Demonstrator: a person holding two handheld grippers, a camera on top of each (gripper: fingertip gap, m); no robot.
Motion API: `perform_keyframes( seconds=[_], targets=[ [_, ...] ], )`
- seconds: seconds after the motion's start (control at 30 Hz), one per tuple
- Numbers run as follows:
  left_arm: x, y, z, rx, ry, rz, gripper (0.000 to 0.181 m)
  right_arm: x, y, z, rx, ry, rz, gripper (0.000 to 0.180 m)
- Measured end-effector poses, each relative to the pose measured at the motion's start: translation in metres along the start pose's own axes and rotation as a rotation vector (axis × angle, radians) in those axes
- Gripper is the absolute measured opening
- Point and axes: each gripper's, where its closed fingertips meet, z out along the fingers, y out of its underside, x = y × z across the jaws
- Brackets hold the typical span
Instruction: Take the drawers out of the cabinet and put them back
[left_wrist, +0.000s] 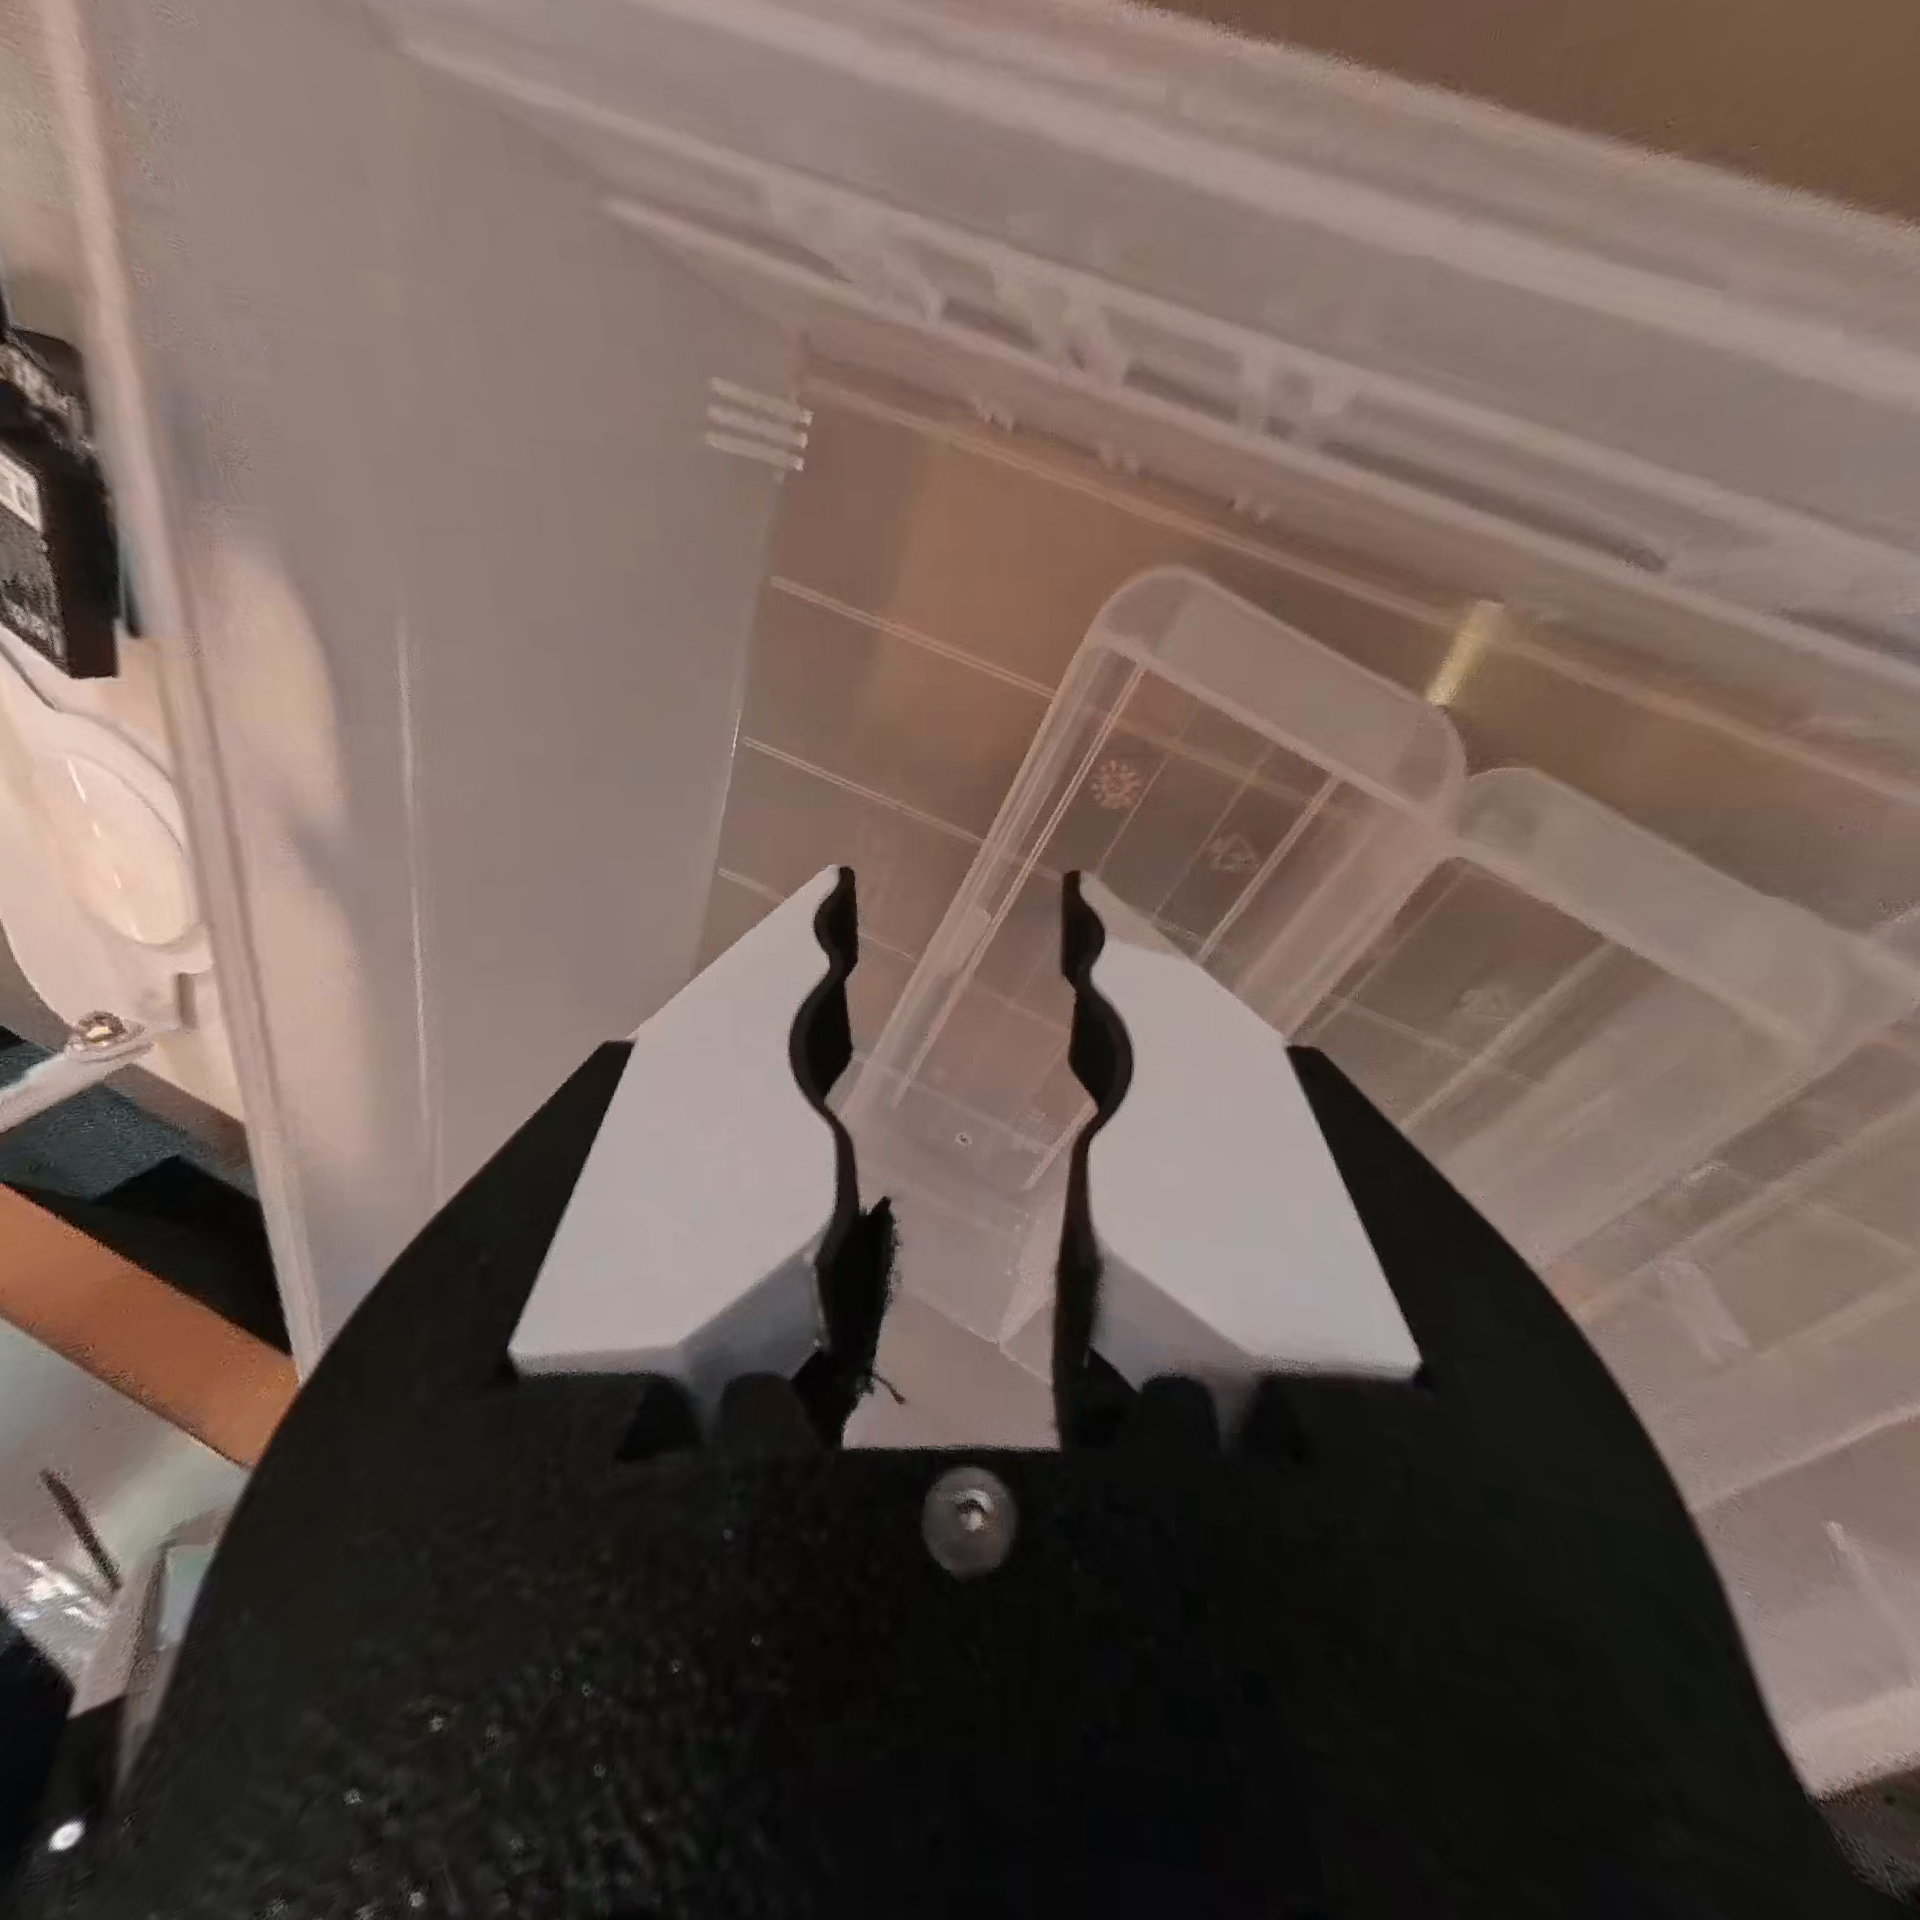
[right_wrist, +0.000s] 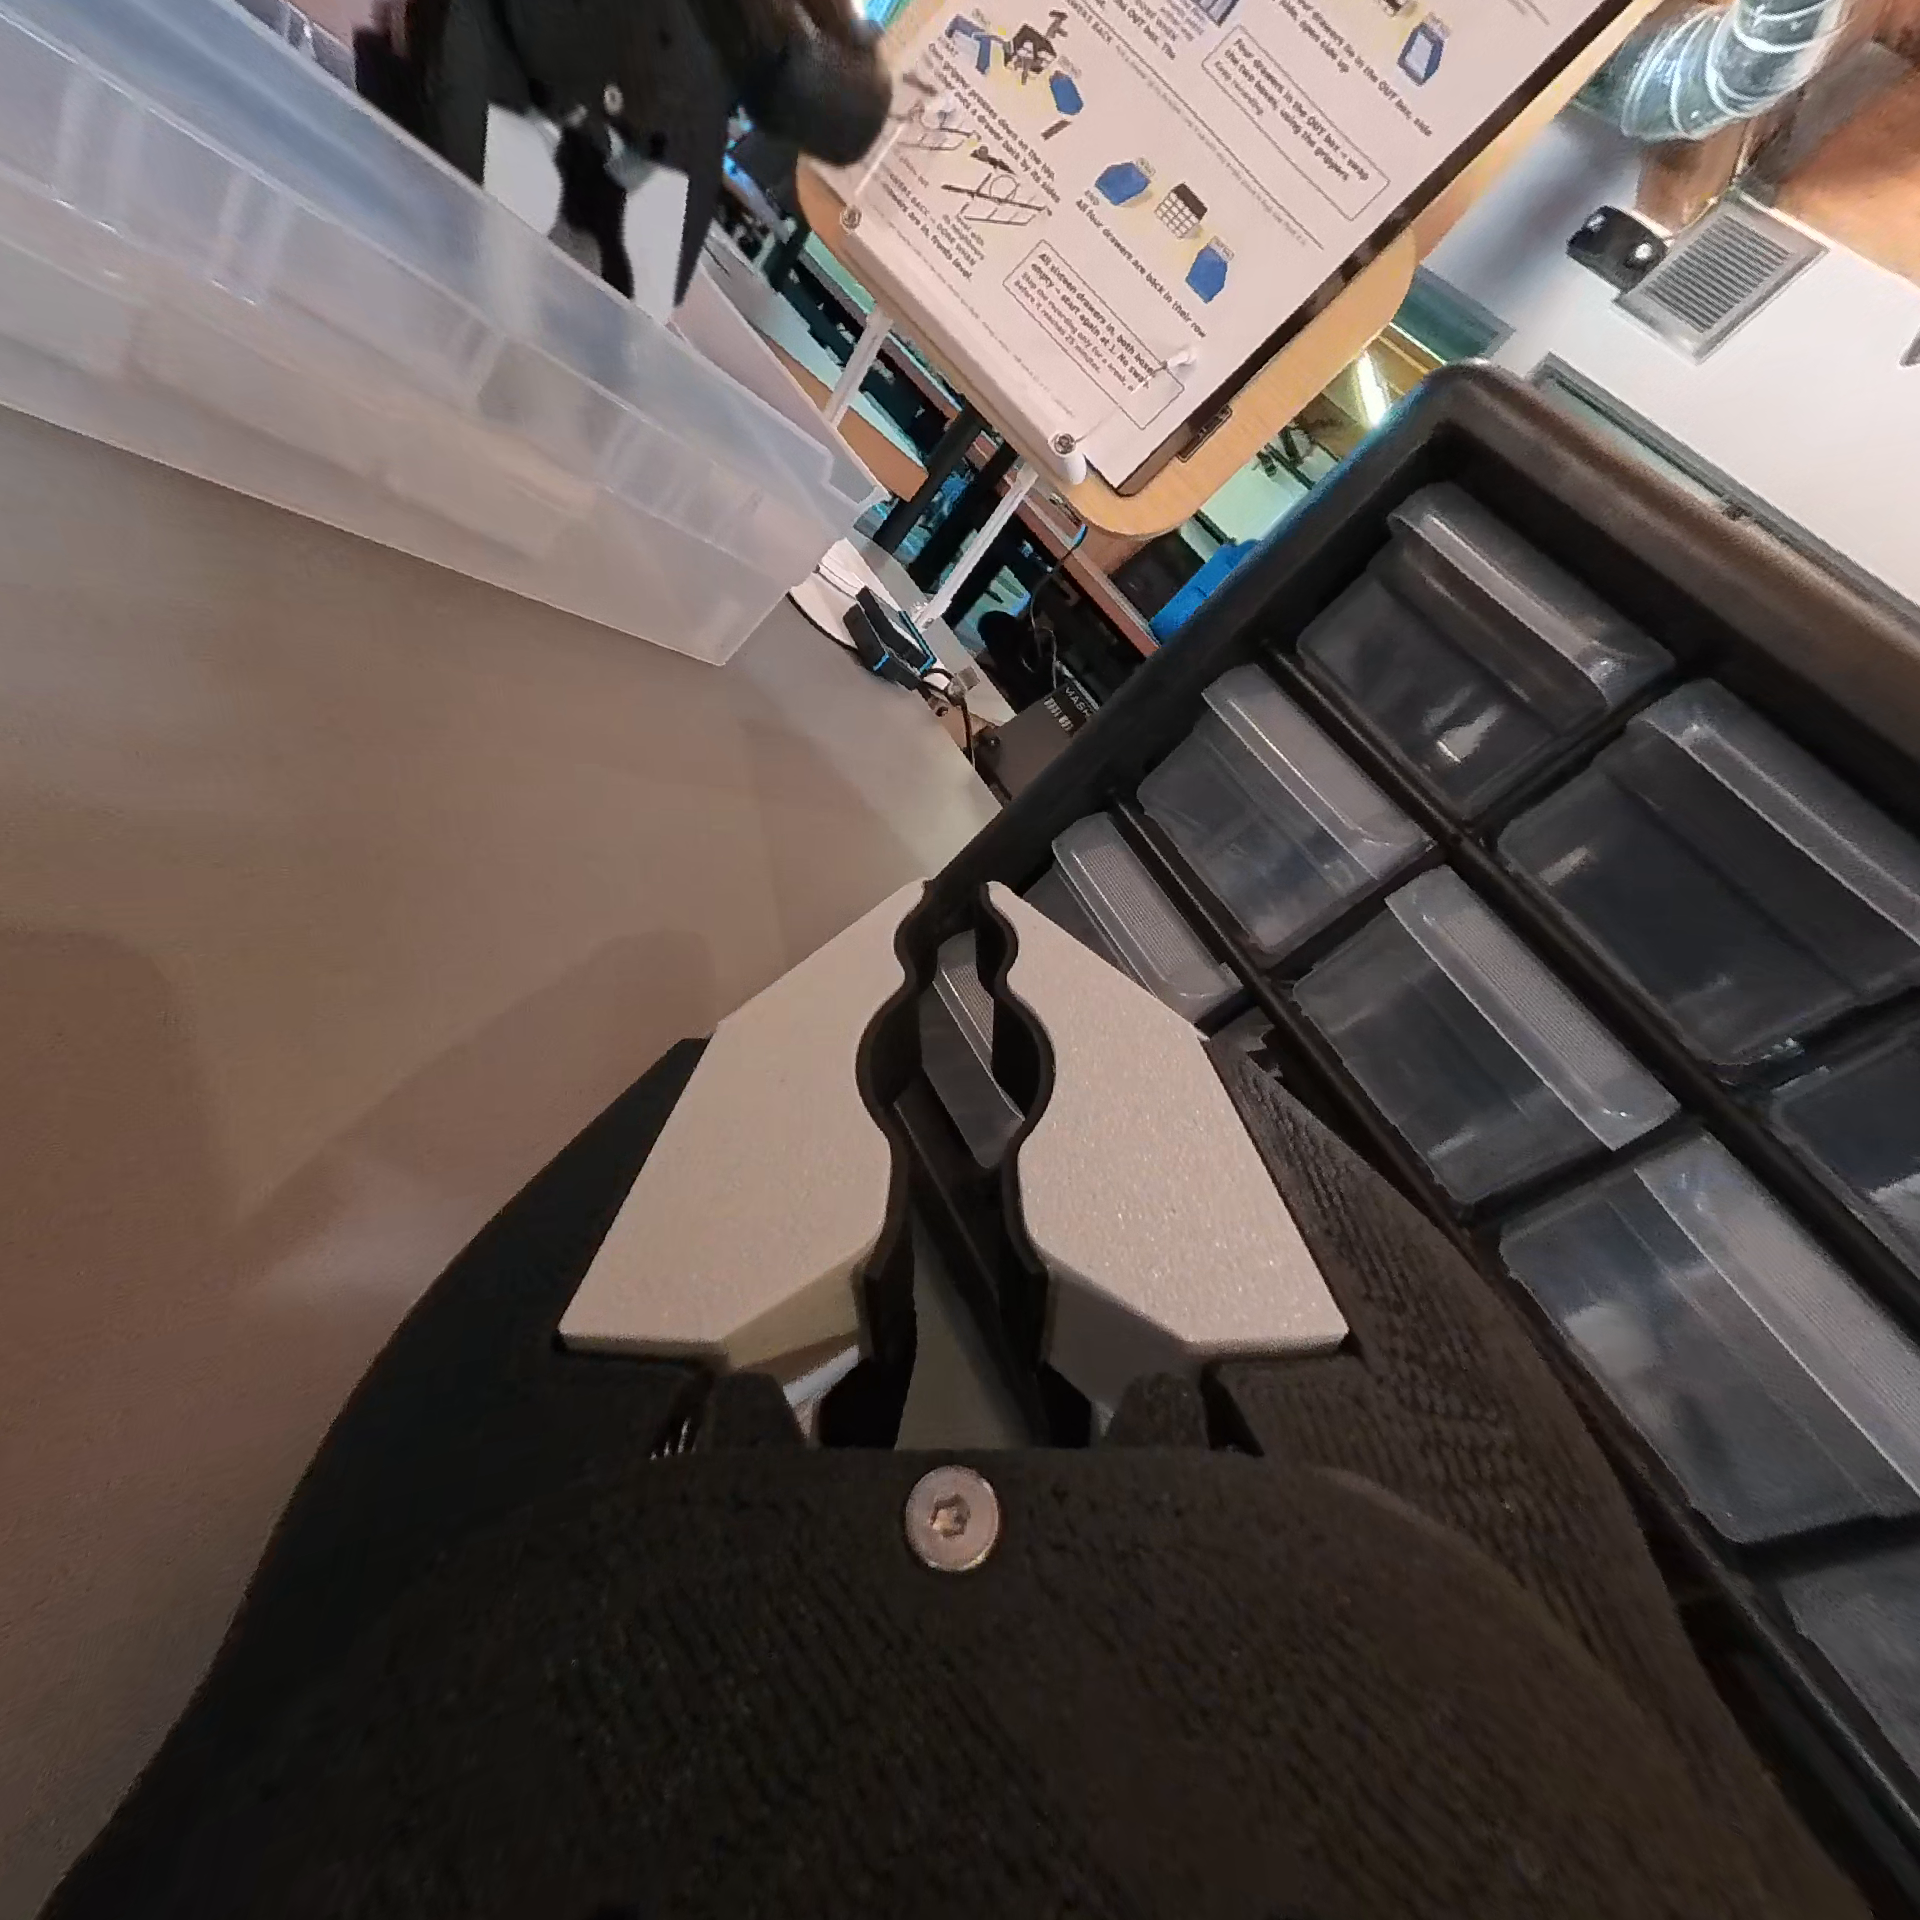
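Observation:
In the left wrist view my left gripper (left_wrist: 958, 883) is shut on a clear plastic drawer (left_wrist: 1049, 935) and holds it by its near end over the clear bin (left_wrist: 1247, 343). Another clear drawer (left_wrist: 1579, 997) lies in the bin to the right. In the right wrist view my right gripper (right_wrist: 956, 904) is closed on the handle of a drawer (right_wrist: 961, 1049) at the left edge of the black cabinet (right_wrist: 1475, 416). Several clear drawers (right_wrist: 1455, 1029) sit in their slots. The left gripper also shows far off over the bin in the right wrist view (right_wrist: 623, 156).
The clear bin (right_wrist: 436, 395) stands on the beige table (right_wrist: 364, 831) left of the cabinet. An instruction board (right_wrist: 1122, 208) stands behind the table. Cables and small black devices (right_wrist: 883, 634) lie at the table's far edge.

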Motion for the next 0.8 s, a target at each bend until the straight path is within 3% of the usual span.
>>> perform_keyframes(
  seconds=[0.03, 0.43, 0.8],
  targets=[
    [0.000, 0.000, 0.004, -0.010, -0.002, 0.014, 0.034, 0.000, 0.000, 0.000, 0.001, -0.001, 0.005, 0.005],
    [-0.004, 0.004, 0.010, -0.056, -0.090, 0.111, 0.006, 0.002, 0.002, 0.001, 0.005, -0.019, 0.056, 0.005],
    [-0.035, 0.007, -0.079, -0.056, -0.265, 0.119, 0.000, 0.005, 0.000, -0.001, 0.021, -0.009, 0.074, 0.005]
  ],
)
